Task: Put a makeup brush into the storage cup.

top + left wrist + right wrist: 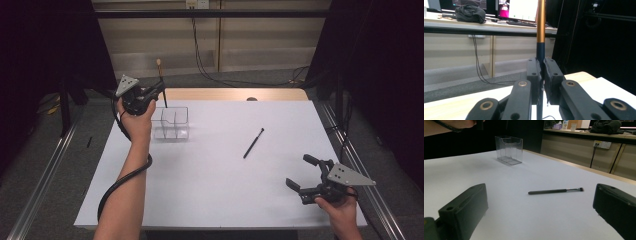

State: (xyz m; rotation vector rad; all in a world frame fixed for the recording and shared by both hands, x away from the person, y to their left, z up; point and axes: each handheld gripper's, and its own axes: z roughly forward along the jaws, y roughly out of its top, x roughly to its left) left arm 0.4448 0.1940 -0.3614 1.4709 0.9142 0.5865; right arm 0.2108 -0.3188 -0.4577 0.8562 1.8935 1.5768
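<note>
Pinching gold-and-dark-handled brush (540,37) upright, left fingers (542,75) clamped; keep vertical, lower into clear plastic compartment box (173,123) below fingers. Right fingers (540,205) wide, empty.

Dark cloth heap (470,13) — monitors (520,10) behind

**Two black hand-held grippers, bare forearms**

The person's forearms are bare, with no sleeves to the bottom edge of the high view. Each hand carries a black two-jaw gripper. The left gripper (159,90) bears a grey three-cornered plate dotted with small holes, and a thick black cable trails from it in a loop beside the forearm. The right gripper (302,172) has the same grey plate. Its jaws are blocky black pads with small screw holes. The left gripper's linkage arms show brass-coloured pivot bushings and round black screw recesses.
</note>
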